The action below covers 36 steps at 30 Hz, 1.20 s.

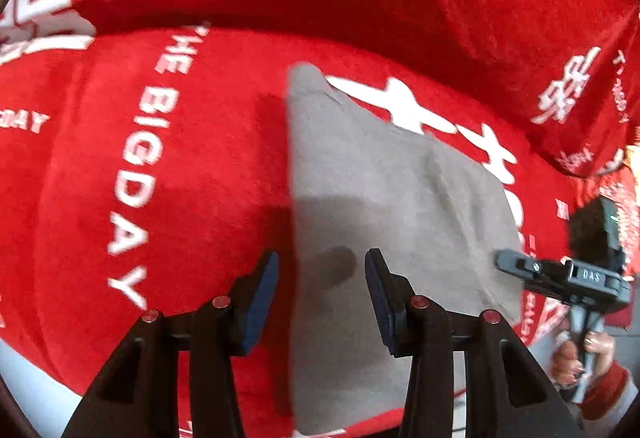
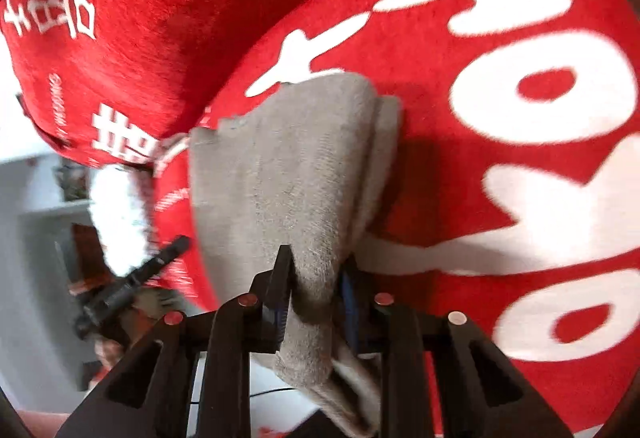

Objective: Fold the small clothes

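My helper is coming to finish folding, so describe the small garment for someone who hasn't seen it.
Find the red blanket with white lettering. On it lies a plain grey cloth, the only unprinted, non-red piece, one end pinched in the right claw.

**Right gripper clamped, left gripper parted**

The left gripper (image 1: 322, 292) points steeply down over the grey cloth (image 1: 384, 198), its jaws parted with nothing between them; the blue pads (image 1: 262, 302) hang clear above the cloth. The right gripper (image 2: 316, 292) pinches a bunched fold of that cloth, both fingers pressed against it, and the fabric hangs out below the jaws. Seen from the left wrist, the right gripper sits at the cloth's right edge, a hand (image 1: 576, 354) in a red-and-white sleeve wrapped round its handle
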Each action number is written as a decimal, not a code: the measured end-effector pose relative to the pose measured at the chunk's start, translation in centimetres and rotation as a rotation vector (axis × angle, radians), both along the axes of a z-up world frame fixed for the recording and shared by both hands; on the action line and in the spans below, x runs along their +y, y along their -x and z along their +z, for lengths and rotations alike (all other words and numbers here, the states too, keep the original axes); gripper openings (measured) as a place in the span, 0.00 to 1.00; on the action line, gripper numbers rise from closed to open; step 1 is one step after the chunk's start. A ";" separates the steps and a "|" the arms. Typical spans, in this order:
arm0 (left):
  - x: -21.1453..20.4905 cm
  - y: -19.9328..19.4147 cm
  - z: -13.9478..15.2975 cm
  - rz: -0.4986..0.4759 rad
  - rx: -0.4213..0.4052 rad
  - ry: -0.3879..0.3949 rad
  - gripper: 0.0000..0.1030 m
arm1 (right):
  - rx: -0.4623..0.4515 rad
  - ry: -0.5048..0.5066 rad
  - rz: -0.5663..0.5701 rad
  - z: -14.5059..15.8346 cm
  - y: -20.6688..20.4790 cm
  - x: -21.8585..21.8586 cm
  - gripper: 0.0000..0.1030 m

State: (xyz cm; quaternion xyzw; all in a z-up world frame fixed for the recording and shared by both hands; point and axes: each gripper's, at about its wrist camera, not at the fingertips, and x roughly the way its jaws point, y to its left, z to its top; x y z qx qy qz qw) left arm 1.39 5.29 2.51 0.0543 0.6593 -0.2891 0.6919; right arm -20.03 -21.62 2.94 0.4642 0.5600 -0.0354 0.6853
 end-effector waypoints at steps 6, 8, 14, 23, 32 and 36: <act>-0.9 0.9 -2.6 -0.035 -0.066 -0.118 0.47 | 0.085 0.234 0.117 -2.0 1.6 0.3 0.17; -1.3 1.5 -3.1 -0.050 -0.101 -0.138 0.50 | 0.086 0.202 0.062 -2.2 2.8 -0.6 0.17; -1.2 2.3 -2.1 -0.074 -0.163 -0.205 0.54 | 0.116 0.168 -0.031 -0.6 5.5 -1.4 0.17; 0.1 4.3 -0.4 -0.050 -0.137 -0.232 0.54 | 0.031 0.163 -0.012 4.0 6.7 3.2 0.18; 0.3 6.3 -0.8 -0.059 -0.134 -0.251 0.54 | 0.212 0.178 0.048 -1.8 7.5 6.2 0.19; 0.4 6.2 -0.8 -0.051 -0.118 -0.247 0.54 | 0.214 0.148 0.011 -1.6 8.3 5.6 0.25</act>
